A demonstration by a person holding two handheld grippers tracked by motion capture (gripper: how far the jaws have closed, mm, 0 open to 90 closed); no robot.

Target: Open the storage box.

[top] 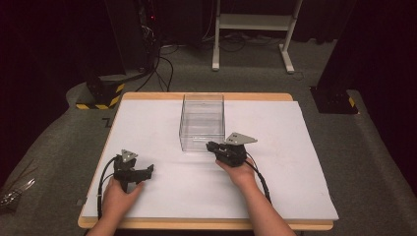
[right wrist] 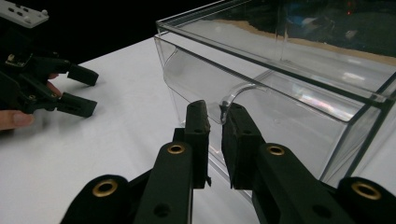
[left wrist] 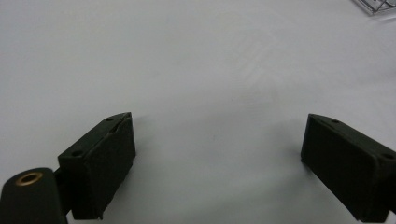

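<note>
The right claw [right wrist: 215, 121] has its two black jaws drawn narrow, a slim gap between them, their tips at the near wall of the clear rectangular plastic box [right wrist: 289, 88], by a curved moulded handle [right wrist: 238, 93] on that wall; whether the pads touch the plastic cannot be told. In the high view this right claw [top: 212, 146] sits just beside the near right corner of the clear box [top: 202, 121], which stands upright a little behind the middle of the white-covered surface [top: 290, 162]. The left claw [left wrist: 217, 158] has its jaws spread wide, bare white sheet between them. In the high view the left claw [top: 149, 169] lies near the surface's near left corner, well apart from the box, held by the person's left hand [top: 118, 196].
</note>
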